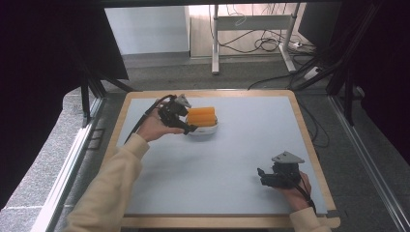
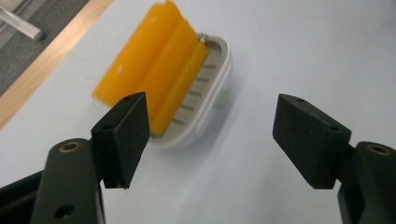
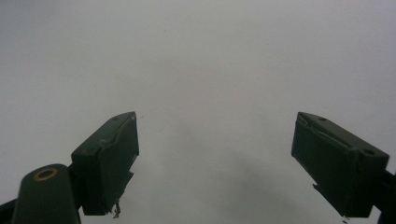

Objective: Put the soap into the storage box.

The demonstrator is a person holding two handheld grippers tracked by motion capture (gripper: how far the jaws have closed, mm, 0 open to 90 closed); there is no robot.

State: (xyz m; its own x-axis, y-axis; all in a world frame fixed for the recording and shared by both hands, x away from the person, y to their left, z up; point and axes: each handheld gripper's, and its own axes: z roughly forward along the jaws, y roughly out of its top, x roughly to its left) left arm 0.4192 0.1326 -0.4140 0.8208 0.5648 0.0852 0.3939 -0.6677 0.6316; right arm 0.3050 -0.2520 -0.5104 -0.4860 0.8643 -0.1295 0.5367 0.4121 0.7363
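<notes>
An orange block [image 1: 201, 116] lies in a small white ribbed dish [image 1: 209, 129] toward the far left of the pale table mat. In the left gripper view the orange block [image 2: 149, 74] fills most of the dish [image 2: 212, 88], which sits just beyond the left jaw. My left gripper [image 1: 189, 126] is beside the dish on its near left side, open, with nothing between its pads [image 2: 215, 140]. My right gripper [image 1: 262, 175] rests near the front right of the mat, open over bare surface [image 3: 215, 158].
The mat [image 1: 232, 154] lies on a wooden table with a raised edge [image 1: 309, 140]. Beyond the far edge stand a desk frame and loose cables [image 1: 261, 43] on the floor. Dark curtains and metal rails flank both sides.
</notes>
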